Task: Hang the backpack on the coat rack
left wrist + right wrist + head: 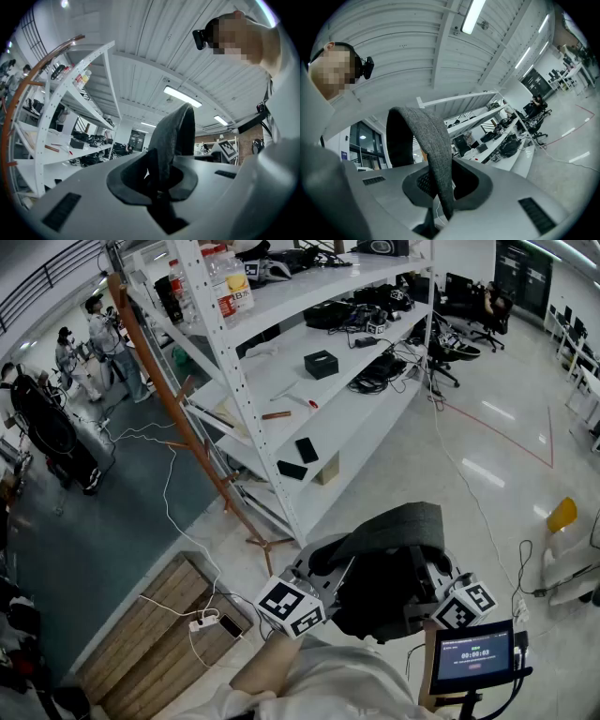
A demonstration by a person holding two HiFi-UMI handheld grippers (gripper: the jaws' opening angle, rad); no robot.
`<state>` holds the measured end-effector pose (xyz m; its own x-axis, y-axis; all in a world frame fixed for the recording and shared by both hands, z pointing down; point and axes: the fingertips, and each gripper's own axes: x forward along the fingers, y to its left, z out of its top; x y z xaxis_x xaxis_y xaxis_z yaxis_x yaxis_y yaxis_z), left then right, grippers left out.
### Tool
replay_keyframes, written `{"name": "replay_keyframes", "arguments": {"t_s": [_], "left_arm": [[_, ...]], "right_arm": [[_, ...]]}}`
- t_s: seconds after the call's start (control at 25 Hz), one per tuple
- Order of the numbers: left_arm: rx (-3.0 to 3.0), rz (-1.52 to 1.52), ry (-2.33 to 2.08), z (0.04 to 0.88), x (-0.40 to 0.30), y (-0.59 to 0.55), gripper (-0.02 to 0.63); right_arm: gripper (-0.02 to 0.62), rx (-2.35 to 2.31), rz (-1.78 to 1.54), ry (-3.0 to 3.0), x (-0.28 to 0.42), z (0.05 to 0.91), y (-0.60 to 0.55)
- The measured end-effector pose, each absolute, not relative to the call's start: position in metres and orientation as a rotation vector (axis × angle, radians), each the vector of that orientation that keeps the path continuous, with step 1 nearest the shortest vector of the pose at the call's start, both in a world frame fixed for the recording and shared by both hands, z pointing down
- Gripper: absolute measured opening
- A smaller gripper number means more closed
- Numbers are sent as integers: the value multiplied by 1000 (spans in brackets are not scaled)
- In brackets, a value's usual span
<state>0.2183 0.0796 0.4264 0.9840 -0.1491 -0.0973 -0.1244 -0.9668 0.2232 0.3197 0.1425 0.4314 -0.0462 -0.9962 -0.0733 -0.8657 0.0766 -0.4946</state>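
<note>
The dark grey fabric backpack (pixel 389 559) hangs in the air between the two grippers, low in the head view and above the pale glossy floor (pixel 450 427). It is well apart from the tall brown wooden coat rack (pixel 173 399).

The left gripper (pixel 328 579) has its jaws clamped on a grey woven strap (pixel 174 133), which rises in a loop from between them in the left gripper view. The right gripper (pixel 427 579) likewise pinches a grey strap (pixel 429 140) that arches up and over from its jaws.

The coat rack stands at the left front corner of the white metal shelving unit (pixel 281 362), its pole running just beside the unit's front post and its feet spread on the floor there. Nothing hangs on the pegs that can be seen.

A black box (pixel 321 364) sits on the middle shelf among bundles of black cables (pixel 380 371). Two flat black phones (pixel 307 449) lie near the front edge of the lower shelf.

On the floor between the person and the rack lie a slatted wooden pallet (pixel 155 634) and a white power strip (pixel 202 622), its cable trailing towards the rack's base. A small screen (pixel 472 654) stands at the person's right. A yellow chair (pixel 562 515) sits near the right edge, and people (pixel 103 334) stand beyond the rack.
</note>
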Motion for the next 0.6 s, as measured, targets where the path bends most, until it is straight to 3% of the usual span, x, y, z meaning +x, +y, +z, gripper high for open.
{"name": "replay_keyframes", "arguments": {"t_s": [0.6], "left_arm": [[2954, -248, -607, 390, 11, -146, 41]], "right_arm": [[41, -1507, -470, 2216, 126, 399, -125]]}}
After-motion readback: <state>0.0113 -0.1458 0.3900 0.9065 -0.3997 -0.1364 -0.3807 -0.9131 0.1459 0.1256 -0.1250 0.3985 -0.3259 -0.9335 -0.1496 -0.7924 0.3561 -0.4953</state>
